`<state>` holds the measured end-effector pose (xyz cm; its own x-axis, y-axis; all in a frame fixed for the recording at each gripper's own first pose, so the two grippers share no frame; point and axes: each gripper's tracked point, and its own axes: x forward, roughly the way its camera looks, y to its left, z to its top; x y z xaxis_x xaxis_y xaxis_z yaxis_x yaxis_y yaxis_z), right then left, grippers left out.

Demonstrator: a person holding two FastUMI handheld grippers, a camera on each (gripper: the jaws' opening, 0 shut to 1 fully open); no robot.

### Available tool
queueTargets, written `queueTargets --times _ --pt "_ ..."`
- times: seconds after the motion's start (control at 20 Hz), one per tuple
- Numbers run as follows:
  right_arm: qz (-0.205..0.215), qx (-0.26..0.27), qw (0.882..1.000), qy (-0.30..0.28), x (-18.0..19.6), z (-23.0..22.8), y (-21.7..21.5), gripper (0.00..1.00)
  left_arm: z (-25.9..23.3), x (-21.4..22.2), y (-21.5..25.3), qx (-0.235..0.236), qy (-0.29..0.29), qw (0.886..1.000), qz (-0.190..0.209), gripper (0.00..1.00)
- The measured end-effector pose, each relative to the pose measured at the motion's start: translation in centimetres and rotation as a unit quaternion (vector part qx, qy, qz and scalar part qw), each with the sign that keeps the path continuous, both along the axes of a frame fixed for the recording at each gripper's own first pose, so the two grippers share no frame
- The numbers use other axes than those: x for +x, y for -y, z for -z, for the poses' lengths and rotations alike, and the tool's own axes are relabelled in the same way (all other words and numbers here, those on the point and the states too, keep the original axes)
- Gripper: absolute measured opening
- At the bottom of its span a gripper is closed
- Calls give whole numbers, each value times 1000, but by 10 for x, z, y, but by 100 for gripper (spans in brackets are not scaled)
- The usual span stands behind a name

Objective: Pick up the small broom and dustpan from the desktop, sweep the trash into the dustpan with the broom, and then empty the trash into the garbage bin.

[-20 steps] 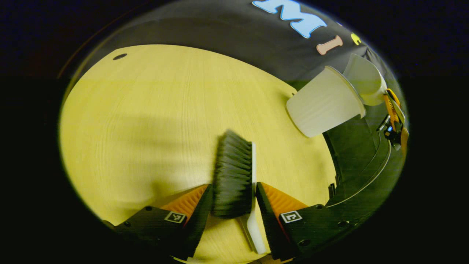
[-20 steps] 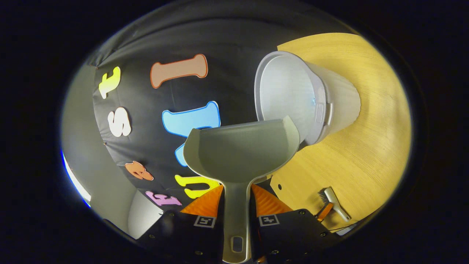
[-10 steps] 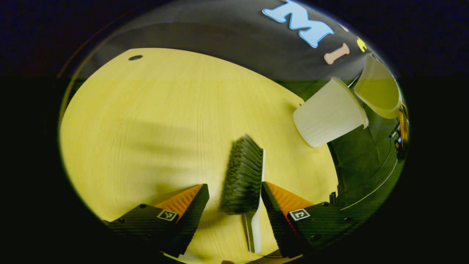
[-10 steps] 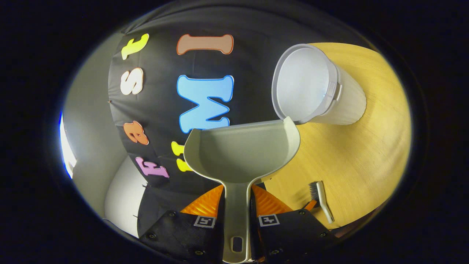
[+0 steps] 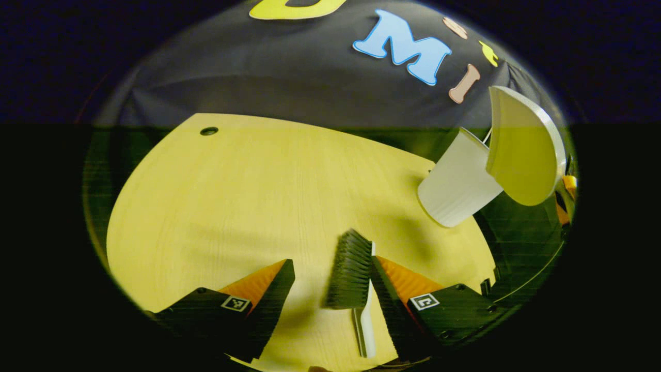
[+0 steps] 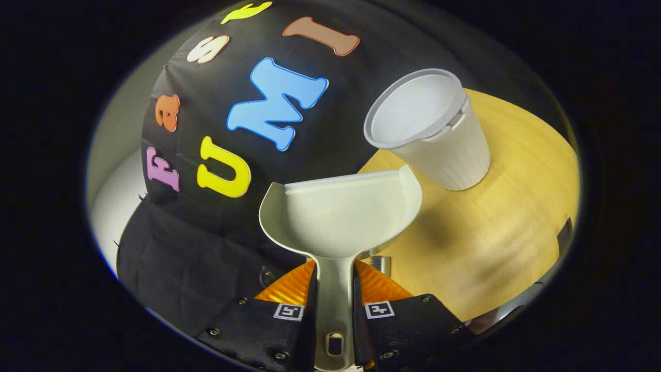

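Up close, right gripper point(image 6: 334, 289) is clamped on the handle of the pale plastic dustpan point(image 6: 341, 214), both fingers pressing it; pan held out above the yellow wooden desktop point(image 6: 496, 227), w/ the white ribbed plastic garbage bin point(image 6: 431, 137) standing just beyond. Left gripper view adds: left gripper point(image 5: 330, 281) jaws wide apart, small black-bristled broom w/ white handle point(image 5: 353, 274) lying on the desktop betw. them, against the right-hand finger, clear of the other. Bin and raised dustpan sit far right.
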<state>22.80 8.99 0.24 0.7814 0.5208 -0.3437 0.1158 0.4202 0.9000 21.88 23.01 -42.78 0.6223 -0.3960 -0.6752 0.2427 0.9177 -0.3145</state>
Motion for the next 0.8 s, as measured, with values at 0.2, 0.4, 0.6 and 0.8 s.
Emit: queueTargets --times 0.2,0.4,0.6,0.8 --pt "-7 -119 993 -13 -3 45 -3 28 -22 6 -8 24 39 999 -18 96" --pt "-10 -190 981 -23 -1 81 -10 28 -41 6 -14 49 75 996 -27 96" --pt "-11 -265 964 -35 -2 132 -16 28 -59 7 -17 67 109 991 -37 96" --pt "-32 -328 943 -47 -9 184 -25 29 -78 8 -17 87 148 984 -40 95"
